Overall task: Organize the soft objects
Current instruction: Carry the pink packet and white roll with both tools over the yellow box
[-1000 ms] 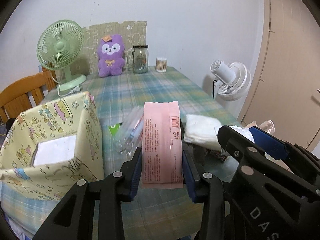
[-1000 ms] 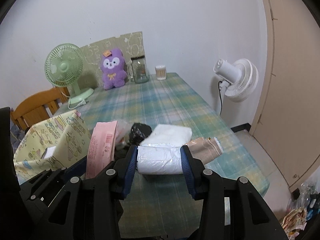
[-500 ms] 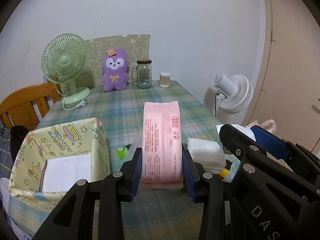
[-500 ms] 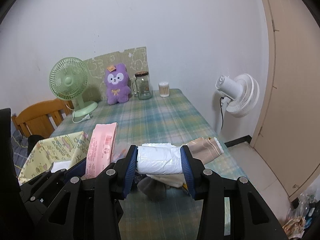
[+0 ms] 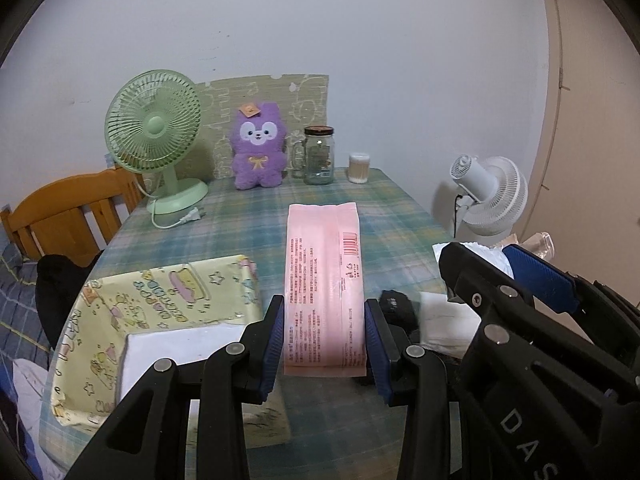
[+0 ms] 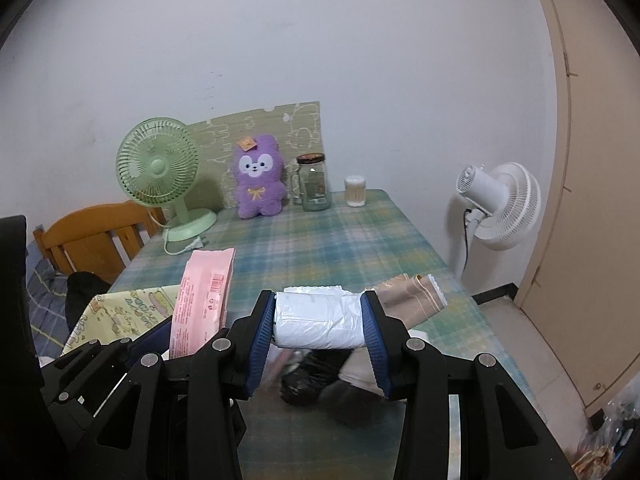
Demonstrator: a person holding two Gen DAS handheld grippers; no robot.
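My left gripper (image 5: 324, 344) is shut on a long pink packet (image 5: 323, 280), held above the plaid table. The same pink packet (image 6: 202, 300) shows at the left of the right wrist view. My right gripper (image 6: 318, 334) is shut on a white plastic-wrapped soft roll (image 6: 318, 322), also lifted off the table. A yellow cartoon-print fabric box (image 5: 160, 328) sits low on the left with a white pack inside it. Beneath the grippers lie a black bundle (image 6: 304, 384), a white folded cloth (image 5: 444, 320) and a beige packet (image 6: 412, 296).
At the table's far end stand a green desk fan (image 5: 154, 136), a purple plush toy (image 5: 258, 148), a glass jar (image 5: 319, 156) and a cotton-swab tub (image 5: 359, 168). A wooden chair (image 5: 68, 216) is on the left. A white floor fan (image 6: 498, 204) stands off the right edge.
Both grippers have risen and pulled back with their loads. The table items sit lower in view and the yellow box now shows from above.
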